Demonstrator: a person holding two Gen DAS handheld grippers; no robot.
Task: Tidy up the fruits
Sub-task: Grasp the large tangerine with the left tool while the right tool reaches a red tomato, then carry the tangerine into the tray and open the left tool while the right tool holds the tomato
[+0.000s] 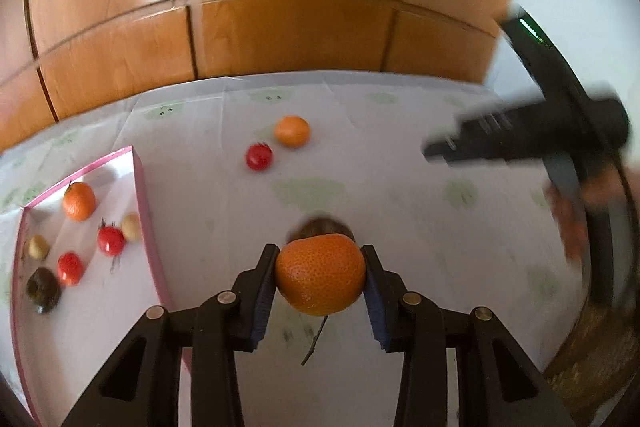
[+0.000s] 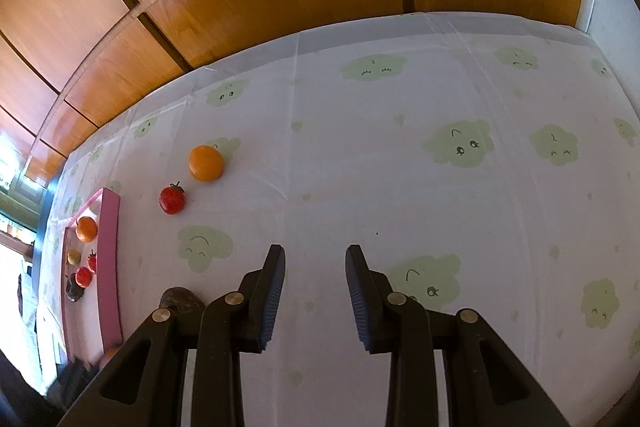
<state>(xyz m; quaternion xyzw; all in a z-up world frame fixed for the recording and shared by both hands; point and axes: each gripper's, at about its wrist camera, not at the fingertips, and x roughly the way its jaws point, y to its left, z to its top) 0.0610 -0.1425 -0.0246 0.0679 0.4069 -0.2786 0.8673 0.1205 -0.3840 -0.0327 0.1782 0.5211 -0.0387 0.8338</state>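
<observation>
A: Tool check: at lower left, the pink-rimmed white cardboard tray [image 1: 140, 187] already holds several fruits. At lower centre, the left tool [image 1: 320, 277] is clamped on a round orange mandarin [image 1: 320, 273].

B: Carry it left over the rim, lower it into bare tray floor, then release.

A: And the right tool [image 2: 316, 293]?

B: Spread apart, holding nothing. The small red tomato [image 2: 172, 200] and smooth orange fruit [image 2: 206, 163] wait on the bench [image 2: 400, 187].
</observation>
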